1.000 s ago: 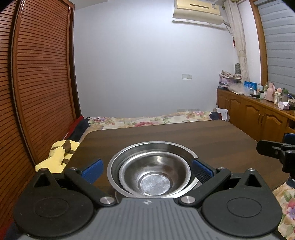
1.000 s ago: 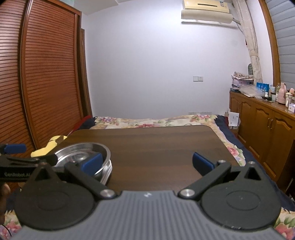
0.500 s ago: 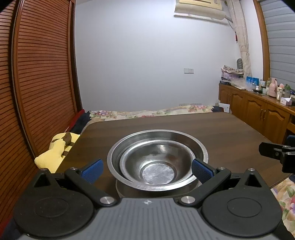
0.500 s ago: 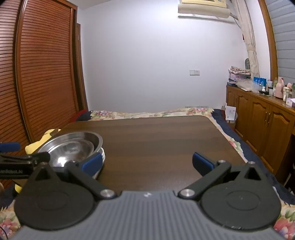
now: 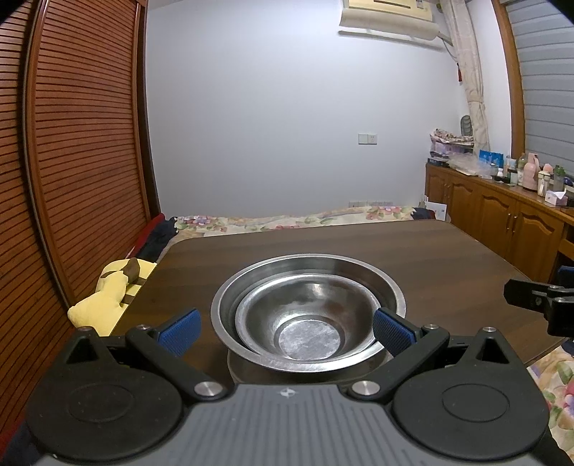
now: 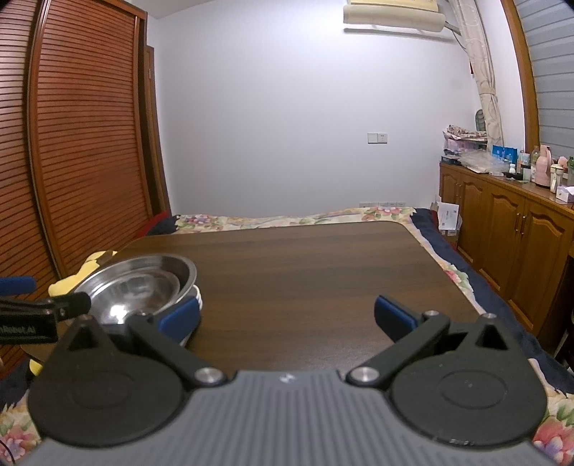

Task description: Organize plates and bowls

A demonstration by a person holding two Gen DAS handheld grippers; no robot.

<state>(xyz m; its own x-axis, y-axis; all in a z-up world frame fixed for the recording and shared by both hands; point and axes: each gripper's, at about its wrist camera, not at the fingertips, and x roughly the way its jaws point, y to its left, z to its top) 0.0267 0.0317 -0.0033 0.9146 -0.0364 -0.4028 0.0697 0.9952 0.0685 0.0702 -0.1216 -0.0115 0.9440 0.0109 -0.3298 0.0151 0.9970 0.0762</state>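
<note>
Sitting mouth-up, round with no long axis, the nested steel bowls (image 5: 308, 315) lie lower centre on the table (image 5: 430, 258), slightly lower in frame than before, between released left tongs (image 5: 285, 328); right tongs (image 6: 285, 315) gape empty.

Bedroom interior. Far: plain white wall (image 5: 287, 107) with a switch plate (image 5: 367, 138) and an air conditioner (image 5: 389, 16) high up. Left: slatted wooden doors (image 5: 82, 143). Right: wooden cabinets (image 6: 513, 229), curtain (image 6: 484, 71). Centre: dark wooden table (image 6: 305, 272) over a floral bedspread (image 5: 287, 220).
</note>
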